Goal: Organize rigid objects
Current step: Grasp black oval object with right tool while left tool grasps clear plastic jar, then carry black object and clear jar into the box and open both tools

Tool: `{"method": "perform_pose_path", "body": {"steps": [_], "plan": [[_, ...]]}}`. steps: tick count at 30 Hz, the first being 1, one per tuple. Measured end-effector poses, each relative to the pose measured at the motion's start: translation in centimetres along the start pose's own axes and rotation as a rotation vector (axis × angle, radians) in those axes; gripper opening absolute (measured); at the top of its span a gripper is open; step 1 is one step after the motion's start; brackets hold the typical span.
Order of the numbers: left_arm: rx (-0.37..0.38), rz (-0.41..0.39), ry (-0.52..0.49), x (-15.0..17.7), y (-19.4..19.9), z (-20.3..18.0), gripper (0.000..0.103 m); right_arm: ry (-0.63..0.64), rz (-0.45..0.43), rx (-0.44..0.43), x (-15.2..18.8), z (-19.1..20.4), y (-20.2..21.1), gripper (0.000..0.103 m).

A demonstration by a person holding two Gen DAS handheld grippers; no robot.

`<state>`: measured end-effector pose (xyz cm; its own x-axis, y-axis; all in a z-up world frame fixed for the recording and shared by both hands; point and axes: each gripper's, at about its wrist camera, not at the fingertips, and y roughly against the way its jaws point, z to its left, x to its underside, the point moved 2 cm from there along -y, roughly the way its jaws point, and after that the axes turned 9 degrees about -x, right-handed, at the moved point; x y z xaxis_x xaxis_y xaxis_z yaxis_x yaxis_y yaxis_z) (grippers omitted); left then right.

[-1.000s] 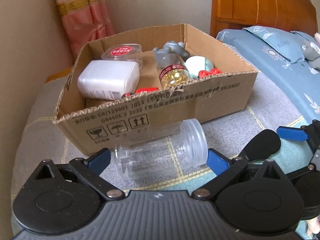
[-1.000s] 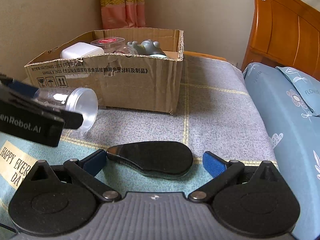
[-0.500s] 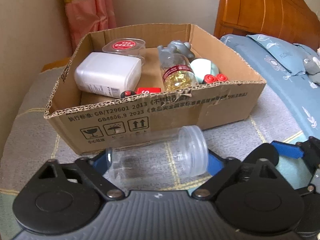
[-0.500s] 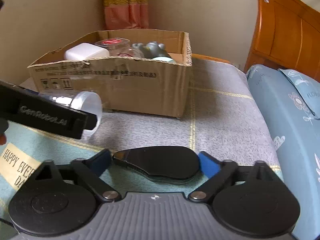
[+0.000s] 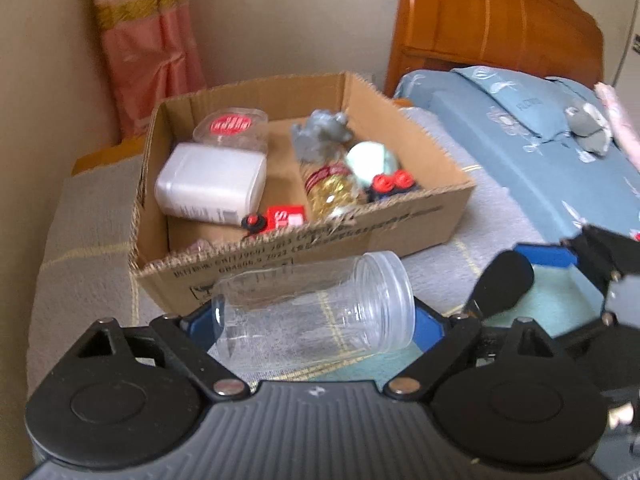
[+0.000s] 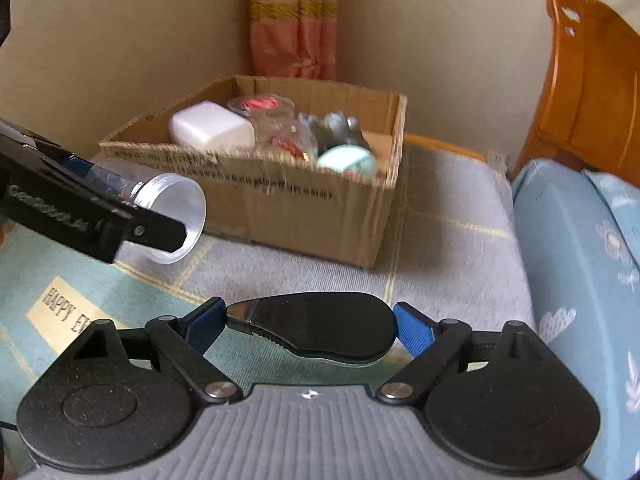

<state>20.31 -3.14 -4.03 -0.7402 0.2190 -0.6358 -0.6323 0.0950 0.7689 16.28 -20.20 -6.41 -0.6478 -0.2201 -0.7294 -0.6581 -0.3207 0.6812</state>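
Jar [image 5: 312, 312] and case [image 6: 320, 328] lifted, fingers [image 5: 430, 326] clamped

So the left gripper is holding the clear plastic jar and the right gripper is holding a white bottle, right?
Not quite. The right gripper holds a flat black object, not a white bottle, as the right wrist view shows. The left gripper does hold the clear plastic jar.

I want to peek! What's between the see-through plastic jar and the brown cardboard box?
Only bare grey blanket. The right wrist view shows it between the clear plastic jar, held lying sideways in the left gripper, and the brown cardboard box.
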Motion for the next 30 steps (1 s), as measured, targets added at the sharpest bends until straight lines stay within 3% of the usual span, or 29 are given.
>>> {"method": "perform_pose_path", "body": {"steps": [6, 13, 22, 30], "plan": [[0.014, -0.018, -0.045, -2.8, 2.3, 0.2, 0.092, 0.045, -0.033, -0.051, -2.6, -0.9, 2.4, 0.093], [0.042, 0.002, -0.059, -7.6, 1.9, 0.4, 0.092, 0.102, -0.085, -0.111, -6.6, -1.7, 3.3, 0.093], [0.016, 0.075, -0.011, -14.9, -3.8, 0.8, 0.092, 0.096, -0.066, -0.160, -11.8, -3.5, -0.8, 0.093], [-0.022, 0.118, 0.010, -19.5, -9.4, -0.1, 0.092, 0.048, -0.036, -0.169, -13.4, -5.4, -4.4, 0.093]]}}
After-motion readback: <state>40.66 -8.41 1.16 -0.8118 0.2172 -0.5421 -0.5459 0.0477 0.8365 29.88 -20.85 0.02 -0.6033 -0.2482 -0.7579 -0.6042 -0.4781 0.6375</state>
